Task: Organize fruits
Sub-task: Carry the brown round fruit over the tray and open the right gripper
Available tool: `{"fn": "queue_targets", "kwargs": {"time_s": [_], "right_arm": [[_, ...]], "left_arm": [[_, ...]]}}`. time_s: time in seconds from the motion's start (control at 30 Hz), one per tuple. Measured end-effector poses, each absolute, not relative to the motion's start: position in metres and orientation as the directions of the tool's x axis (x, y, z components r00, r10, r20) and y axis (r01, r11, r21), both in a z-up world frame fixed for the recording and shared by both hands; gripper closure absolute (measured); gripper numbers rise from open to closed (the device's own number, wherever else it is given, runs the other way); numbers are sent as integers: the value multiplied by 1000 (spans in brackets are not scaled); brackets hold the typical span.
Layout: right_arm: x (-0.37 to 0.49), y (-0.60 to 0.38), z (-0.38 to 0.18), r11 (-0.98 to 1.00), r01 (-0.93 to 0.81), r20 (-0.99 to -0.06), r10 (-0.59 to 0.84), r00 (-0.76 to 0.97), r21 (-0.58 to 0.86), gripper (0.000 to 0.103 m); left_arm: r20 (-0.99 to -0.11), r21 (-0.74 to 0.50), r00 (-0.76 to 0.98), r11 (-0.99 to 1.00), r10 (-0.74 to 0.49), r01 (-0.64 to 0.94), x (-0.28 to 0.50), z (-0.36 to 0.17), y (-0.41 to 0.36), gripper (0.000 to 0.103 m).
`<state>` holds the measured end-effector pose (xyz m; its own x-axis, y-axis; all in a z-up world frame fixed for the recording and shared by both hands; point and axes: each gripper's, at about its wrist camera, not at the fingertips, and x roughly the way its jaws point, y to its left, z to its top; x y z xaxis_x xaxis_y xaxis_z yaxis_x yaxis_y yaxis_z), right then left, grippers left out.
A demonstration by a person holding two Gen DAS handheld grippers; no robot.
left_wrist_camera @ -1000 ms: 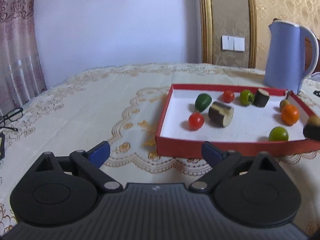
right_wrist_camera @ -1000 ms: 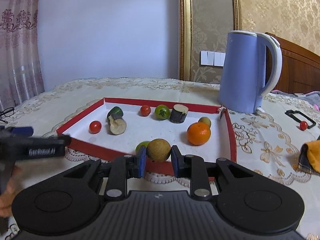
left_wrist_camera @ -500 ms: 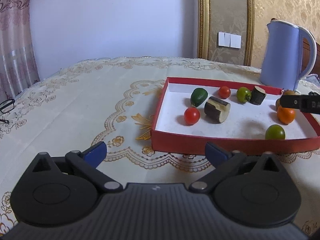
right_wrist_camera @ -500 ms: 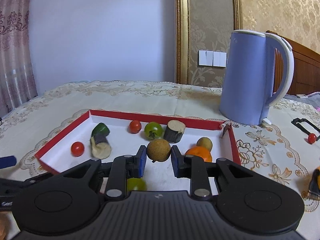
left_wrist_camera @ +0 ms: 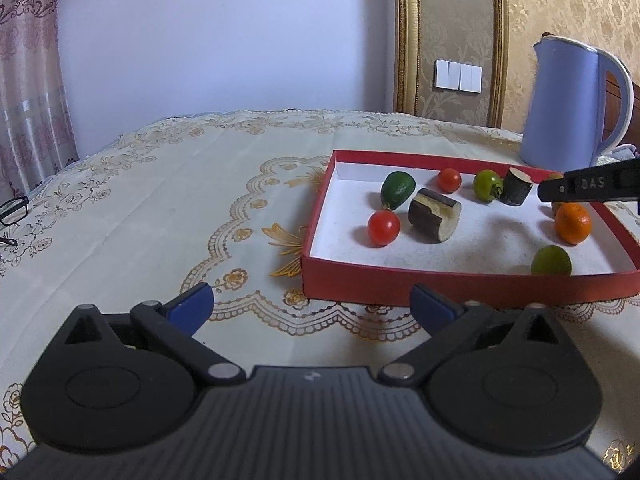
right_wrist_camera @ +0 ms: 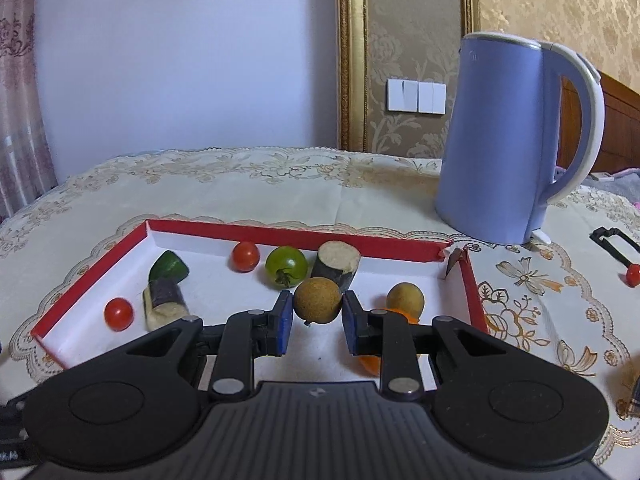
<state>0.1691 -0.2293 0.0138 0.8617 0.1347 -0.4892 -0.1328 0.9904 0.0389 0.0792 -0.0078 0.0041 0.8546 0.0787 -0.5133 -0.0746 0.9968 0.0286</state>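
A red tray (left_wrist_camera: 460, 282) (right_wrist_camera: 92, 264) with a white floor lies on the tablecloth and holds red tomatoes (left_wrist_camera: 383, 227), green fruits (left_wrist_camera: 397, 185), two eggplant pieces (left_wrist_camera: 434, 220) and an orange (left_wrist_camera: 572, 223). My right gripper (right_wrist_camera: 316, 322) is shut on a round brown fruit (right_wrist_camera: 318, 300), held over the tray's middle. A second brown fruit (right_wrist_camera: 405, 297) sits just to its right, above the partly hidden orange (right_wrist_camera: 370, 362). One finger of that gripper (left_wrist_camera: 588, 186) shows from the right in the left wrist view. My left gripper (left_wrist_camera: 312, 304) stands open and holds nothing, short of the tray's near wall.
A blue electric kettle (right_wrist_camera: 508, 136) (left_wrist_camera: 576, 104) stands behind the tray's far right corner. Glasses (left_wrist_camera: 14, 210) lie at the table's left edge. A black clip with a red ball (right_wrist_camera: 618, 250) rests on the cloth at the right.
My right gripper has carried the brown fruit forward from the tray's near wall to over its middle. My left gripper's jaws have spread slightly wider.
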Motion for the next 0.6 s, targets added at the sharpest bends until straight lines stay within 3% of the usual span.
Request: {"fn": "queue_targets", "kwargs": {"time_s": [0.6], "right_arm": [[189,-224,7,996,-86,-510,85,856,22,77]], "left_arm": [[-515,26,854,997,75,-72,79,4,-7,0]]}}
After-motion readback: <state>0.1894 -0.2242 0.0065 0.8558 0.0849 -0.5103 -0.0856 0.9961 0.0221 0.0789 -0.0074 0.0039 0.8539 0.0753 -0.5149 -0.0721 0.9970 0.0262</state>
